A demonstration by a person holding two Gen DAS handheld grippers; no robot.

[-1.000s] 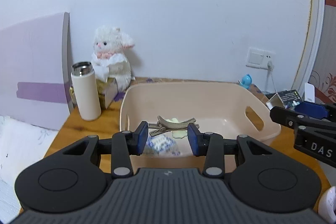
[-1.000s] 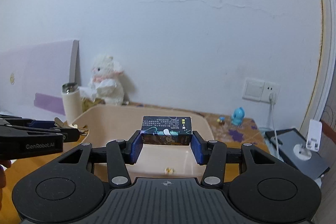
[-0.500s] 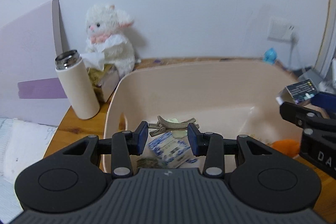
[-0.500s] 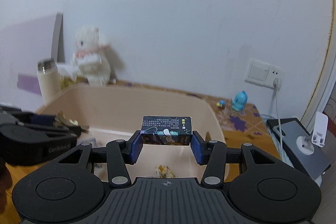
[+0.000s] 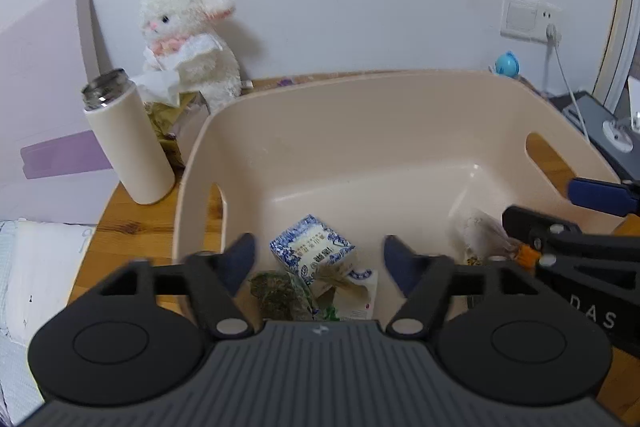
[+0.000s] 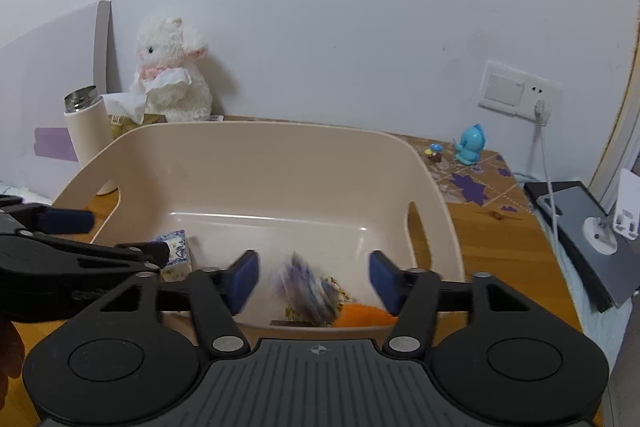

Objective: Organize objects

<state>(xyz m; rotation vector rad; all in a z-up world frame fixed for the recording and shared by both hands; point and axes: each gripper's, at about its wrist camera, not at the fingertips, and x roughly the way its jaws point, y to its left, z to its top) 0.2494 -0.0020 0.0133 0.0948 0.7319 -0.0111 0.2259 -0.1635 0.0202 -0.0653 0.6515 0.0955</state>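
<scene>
A beige plastic bin (image 5: 360, 115) sits on the wooden table, also in the right wrist view (image 6: 256, 163). My left gripper (image 5: 320, 255) is open and empty over the bin's near left part. Below it lie a blue-and-white patterned box (image 5: 312, 251), a greenish packet (image 5: 276, 291) and a tan hair clip (image 5: 340, 277). My right gripper (image 6: 312, 279) is open over the bin's near right part. A dark box (image 6: 308, 287) shows as a blur between its fingers, falling loose. An orange item (image 6: 360, 317) lies beside it.
A cream flask (image 5: 128, 143) and a white plush rabbit (image 5: 188, 35) on a tissue box stand left of the bin. A blue figurine (image 6: 470, 145), a wall socket with a cable (image 6: 540, 107) and a grey device (image 6: 576, 227) are to the right.
Both grippers moved forward and lower over the bin and opened. The left let go of the hair clip, the right let go of the dark box.
</scene>
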